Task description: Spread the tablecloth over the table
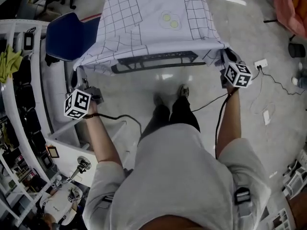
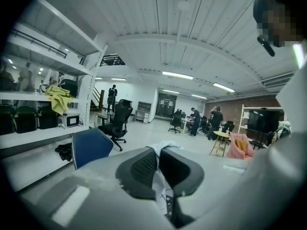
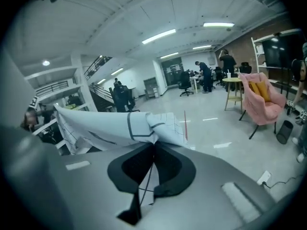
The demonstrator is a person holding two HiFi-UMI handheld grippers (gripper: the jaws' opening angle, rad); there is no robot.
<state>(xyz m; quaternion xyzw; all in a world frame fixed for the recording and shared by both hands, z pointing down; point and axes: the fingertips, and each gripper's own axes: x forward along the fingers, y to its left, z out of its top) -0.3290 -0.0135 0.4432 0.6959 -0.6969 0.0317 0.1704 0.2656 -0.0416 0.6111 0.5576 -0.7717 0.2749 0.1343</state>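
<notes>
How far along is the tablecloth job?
Done: both near corners are pinched, one in the left tongs, one in the right tongs. In hand: the tablecloth is held up, stretched between them. Left: lowering it flat and smoothing out the wrinkles.

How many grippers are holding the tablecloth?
2. The left gripper pinches the tablecloth at its near left corner, and the right gripper pinches its near right corner. Neither is hidden.

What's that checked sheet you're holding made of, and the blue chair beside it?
The tablecloth looks like thin woven fabric, matte white with a dark grid print: it sags and bunches into folds where it is pinched. The blue chair seems padded with matte cloth, though smooth plastic cannot be ruled out.
</notes>
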